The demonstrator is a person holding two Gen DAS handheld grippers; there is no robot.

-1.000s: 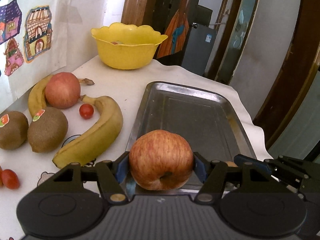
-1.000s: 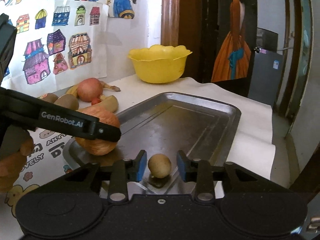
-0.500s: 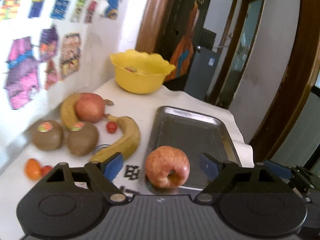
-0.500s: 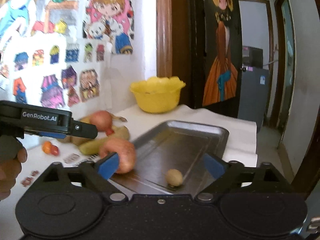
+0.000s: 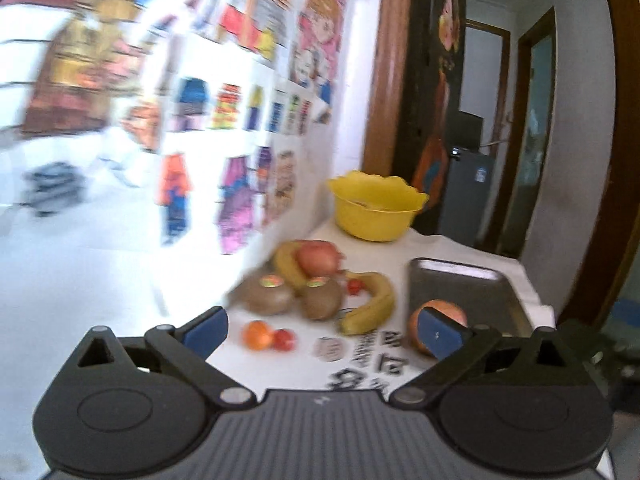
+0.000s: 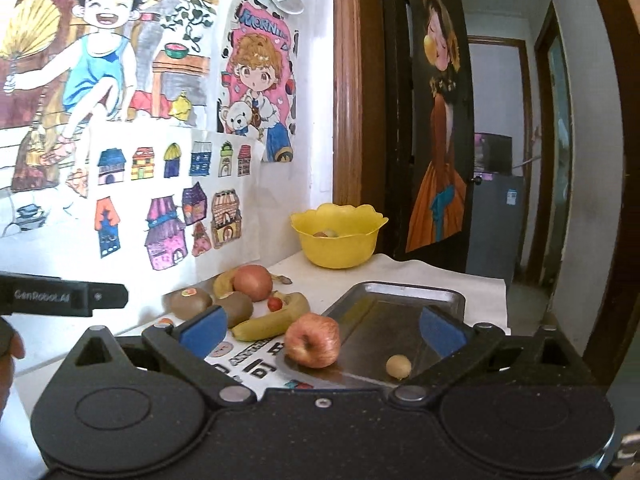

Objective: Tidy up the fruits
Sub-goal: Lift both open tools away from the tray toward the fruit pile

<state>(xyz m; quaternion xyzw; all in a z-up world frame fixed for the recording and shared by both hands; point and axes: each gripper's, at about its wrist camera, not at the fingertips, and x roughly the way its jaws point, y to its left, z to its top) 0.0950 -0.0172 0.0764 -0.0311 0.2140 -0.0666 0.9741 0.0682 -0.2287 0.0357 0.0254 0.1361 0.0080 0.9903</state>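
Observation:
A red apple (image 6: 313, 340) and a small tan round fruit (image 6: 398, 366) lie at the near end of the metal tray (image 6: 404, 300). The apple also shows in the blurred left wrist view (image 5: 438, 310), partly behind a blue pad. Left of the tray lie two bananas (image 6: 276, 316), another apple (image 6: 252, 282), two kiwis (image 6: 191, 302) and a cherry tomato (image 6: 274, 303). My left gripper (image 5: 322, 334) is open and empty, back from the table. My right gripper (image 6: 320, 330) is open and empty, above the tray's near end.
A yellow bowl (image 6: 338, 236) with fruit inside stands at the far end of the table. A small orange fruit and a cherry tomato (image 5: 268, 334) lie near the front left. A wall with drawings (image 6: 160, 140) runs along the left. The left gripper's body (image 6: 64, 300) reaches in from the left.
Both grippers opened, letting go of the apple and the small tan fruit in the tray, then pulled back and up. The left view swings left and blurs.

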